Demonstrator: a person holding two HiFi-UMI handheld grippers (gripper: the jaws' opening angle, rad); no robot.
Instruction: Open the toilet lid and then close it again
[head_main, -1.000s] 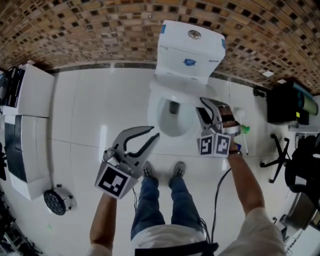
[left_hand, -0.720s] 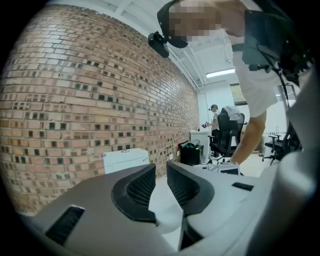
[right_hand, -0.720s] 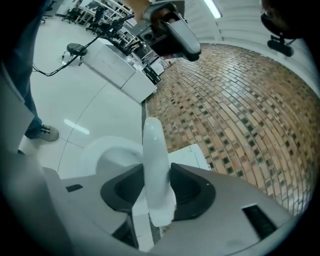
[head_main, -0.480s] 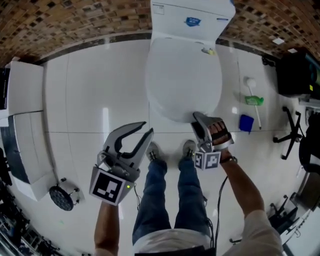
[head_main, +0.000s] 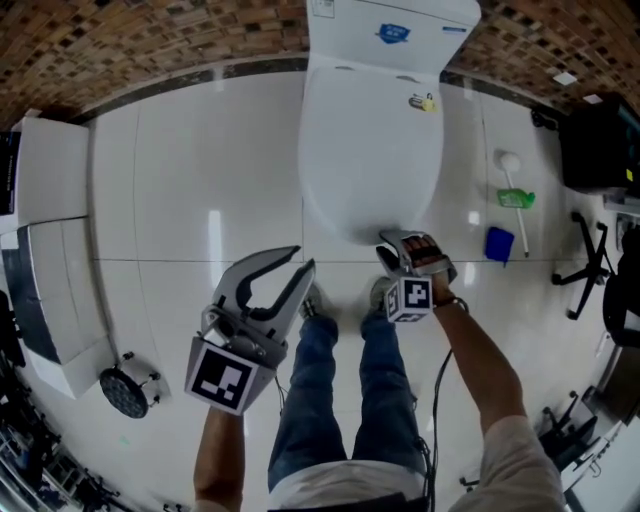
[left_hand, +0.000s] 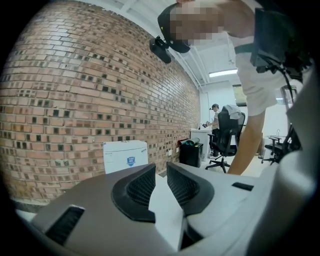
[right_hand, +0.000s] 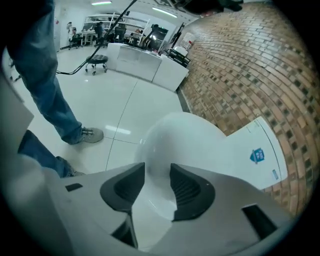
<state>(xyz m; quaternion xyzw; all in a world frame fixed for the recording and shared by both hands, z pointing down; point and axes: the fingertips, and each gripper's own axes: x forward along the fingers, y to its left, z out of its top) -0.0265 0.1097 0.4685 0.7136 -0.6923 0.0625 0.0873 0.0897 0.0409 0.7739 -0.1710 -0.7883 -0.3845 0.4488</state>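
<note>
Straight ahead of your right gripper, just off its tips, the toilet lid lies shut on the bowl, its long axis running away from you to the tank. Those jaws have just been closing but stand apart, clamping nothing. Your left gripper, slightly parted and empty, hangs well to the left, so the right is nearer.

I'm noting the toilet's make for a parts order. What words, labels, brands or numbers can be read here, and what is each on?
Blue shield sticker on the toilet tank: print too small to read.
Strip label near the tank's edge: too small to read.
Square markers on the cubes: black-and-white patterns, no letters.
No legible text anywhere.
</note>
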